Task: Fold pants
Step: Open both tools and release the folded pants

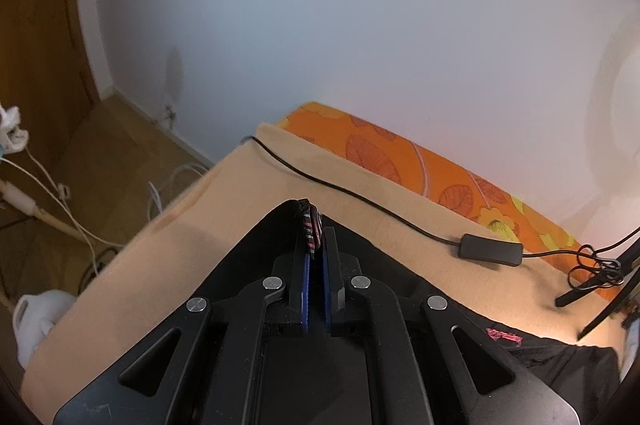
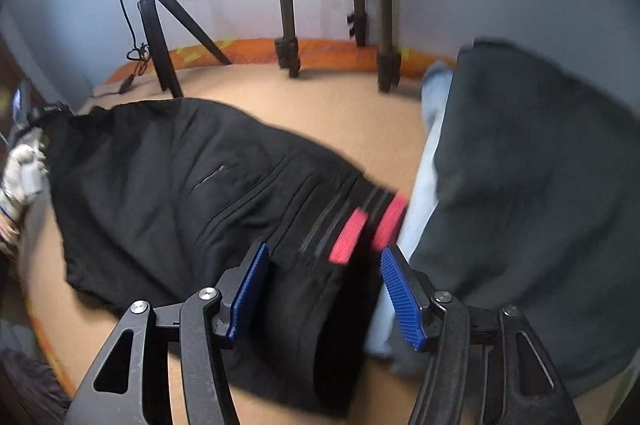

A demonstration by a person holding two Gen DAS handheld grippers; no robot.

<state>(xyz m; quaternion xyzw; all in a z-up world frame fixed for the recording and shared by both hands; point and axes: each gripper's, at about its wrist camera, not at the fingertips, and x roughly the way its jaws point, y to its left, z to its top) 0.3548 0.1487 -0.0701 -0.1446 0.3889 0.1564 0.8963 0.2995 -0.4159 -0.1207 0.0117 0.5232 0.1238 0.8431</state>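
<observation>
Pinching black pants (image 1: 256, 249) hem in left tongs (image 1: 316, 237), right tongs (image 2: 324, 261) agape over pink stripes (image 2: 348, 235).

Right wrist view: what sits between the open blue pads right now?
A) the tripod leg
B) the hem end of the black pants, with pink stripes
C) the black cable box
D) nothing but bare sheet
B: the right gripper stands open over the striped leg end of the black pants, pads not pressing it.

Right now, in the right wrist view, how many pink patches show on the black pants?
2. One pink patch lies on the pants just beyond the open right tongs; the second sits right of it, beside the light blue garment. Others may be hidden in folds.
</observation>
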